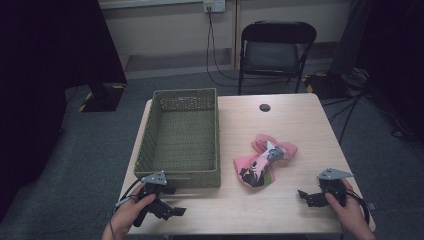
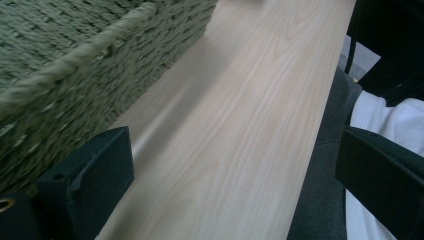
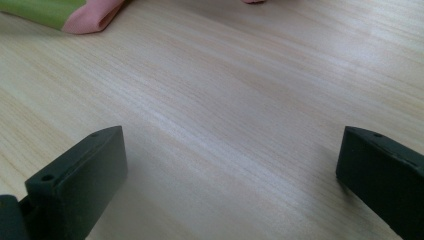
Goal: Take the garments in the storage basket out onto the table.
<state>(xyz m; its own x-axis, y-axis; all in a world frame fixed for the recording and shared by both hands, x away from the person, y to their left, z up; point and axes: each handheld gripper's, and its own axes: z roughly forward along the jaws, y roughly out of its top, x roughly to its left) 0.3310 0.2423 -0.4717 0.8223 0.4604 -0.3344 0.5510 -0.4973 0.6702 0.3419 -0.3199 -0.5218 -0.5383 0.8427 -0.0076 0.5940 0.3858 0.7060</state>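
Note:
A crumpled pink cloth (image 1: 263, 161) with a printed picture and a green patch lies on the wooden table (image 1: 280, 125), right of the middle. Its pink and green edge (image 3: 75, 15) shows at the top left of the right gripper view. A green woven basket (image 1: 180, 137) stands on the table's left half; its wall (image 2: 75, 65) is close on the left in the left gripper view. My left gripper (image 1: 172, 202) rests open at the front left, just before the basket. My right gripper (image 1: 306, 196) sits open at the front right, a short way from the cloth. Both hold nothing.
A small dark hole (image 1: 265, 107) marks the table's far side. A black folding chair (image 1: 275, 50) stands behind the table, with cables on the grey carpet to the right. A person's dark and white clothing (image 2: 385, 115) lies beyond the table's near edge.

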